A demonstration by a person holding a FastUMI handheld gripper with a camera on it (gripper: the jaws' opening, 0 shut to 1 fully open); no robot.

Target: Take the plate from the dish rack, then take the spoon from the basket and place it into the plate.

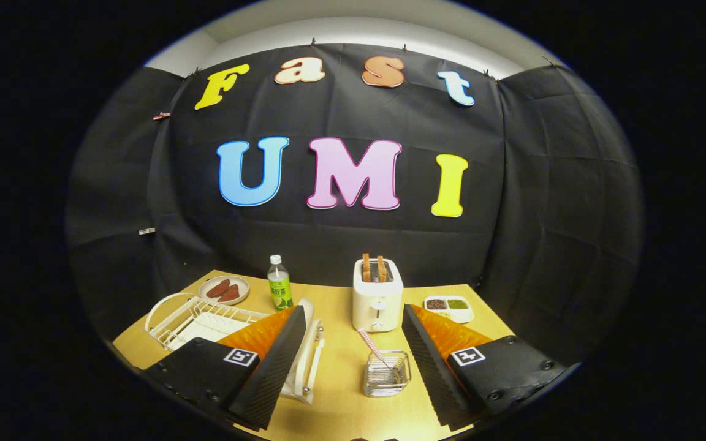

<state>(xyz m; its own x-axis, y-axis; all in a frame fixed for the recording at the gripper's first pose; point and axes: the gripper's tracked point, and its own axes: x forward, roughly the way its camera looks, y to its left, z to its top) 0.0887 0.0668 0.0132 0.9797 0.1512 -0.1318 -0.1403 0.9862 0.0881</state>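
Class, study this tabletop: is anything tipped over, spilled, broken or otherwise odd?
Nothing stands out. The toaster stands upright with two slices in its slots, the bottle is upright, the plate leans on edge in the dish rack, and the spoon rests in its basket between the open jaws.

On the table [341,392] stand one white dish rack [197,318] holding one plate [305,331], and one wire basket [387,372] with one striped-handled spoon [372,346] in it. There is one toaster [377,297] carrying two slices of bread [374,268], one green-labelled bottle [279,285], one round dish [224,290] with two brown pieces, and one two-compartment tray [449,307]. One gripper [353,361] shows two fingers, spread wide apart.
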